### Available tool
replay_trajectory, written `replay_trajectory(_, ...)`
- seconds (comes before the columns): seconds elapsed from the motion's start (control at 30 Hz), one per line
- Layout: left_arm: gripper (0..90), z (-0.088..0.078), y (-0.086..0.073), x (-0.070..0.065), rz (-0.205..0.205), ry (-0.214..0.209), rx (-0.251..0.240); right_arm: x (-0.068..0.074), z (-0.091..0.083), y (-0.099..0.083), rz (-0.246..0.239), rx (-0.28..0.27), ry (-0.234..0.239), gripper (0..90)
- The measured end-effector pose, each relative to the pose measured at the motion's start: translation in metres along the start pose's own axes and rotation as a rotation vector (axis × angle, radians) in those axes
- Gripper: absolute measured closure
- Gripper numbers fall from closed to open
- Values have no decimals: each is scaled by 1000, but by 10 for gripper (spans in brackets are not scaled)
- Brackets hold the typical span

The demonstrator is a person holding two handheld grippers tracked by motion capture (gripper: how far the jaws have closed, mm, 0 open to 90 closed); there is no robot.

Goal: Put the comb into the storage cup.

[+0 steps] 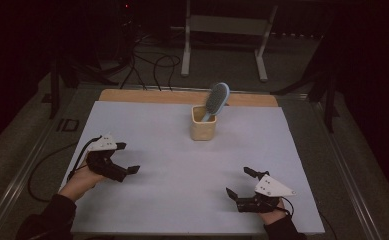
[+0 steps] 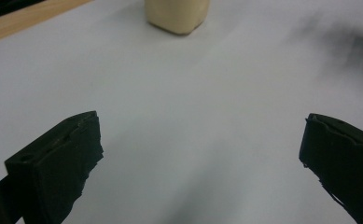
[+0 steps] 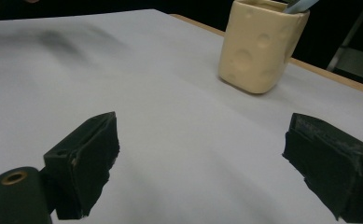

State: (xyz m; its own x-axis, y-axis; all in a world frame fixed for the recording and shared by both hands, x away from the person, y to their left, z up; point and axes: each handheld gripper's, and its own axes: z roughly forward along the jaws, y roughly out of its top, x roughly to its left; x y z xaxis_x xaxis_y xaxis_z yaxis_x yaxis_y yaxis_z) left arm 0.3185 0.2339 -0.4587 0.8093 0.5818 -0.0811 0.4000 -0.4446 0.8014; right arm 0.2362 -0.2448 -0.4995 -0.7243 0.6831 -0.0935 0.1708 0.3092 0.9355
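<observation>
While both our tools rest low on the desk (image 1: 182,200) at its near edge, neither has hold of anything: the left tool (image 1: 130,159) stands with its jaws spread wide, and the right tool (image 1: 241,182) likewise gapes, only bare white surface between the jaws in each gripper view. Ahead of both, well apart from either, stands the cream holder (image 1: 203,123), dimpled like cheese, upright on the desk. It lies forward and to the right of our left tool, forward and to the left of our right tool, about midway between them. From it rises the blue brush (image 1: 216,99), handle down inside, head up, its long axis leaning away toward the right-hand far side. We judge the two tools about equally distant; since the head tilts rightward, the right tool looks the easier one to take it.
</observation>
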Motion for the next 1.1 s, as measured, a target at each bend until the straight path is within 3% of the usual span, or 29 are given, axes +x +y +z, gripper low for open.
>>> replay_trajectory(0.4,0,-25,-43,-8,-71,22,-11,0,0,0,1,1,2,97)
replay_trajectory(0.93,0,-42,-80,-26,-105,83,-19,2,1,1,-5,5,5,97)
replay_trajectory(1.0,0,-43,-85,-29,-126,77,-21,2,1,0,-9,6,4,97)
replay_trajectory(1.1,0,-46,-92,-34,-116,79,-28,1,1,0,-10,7,3,97)
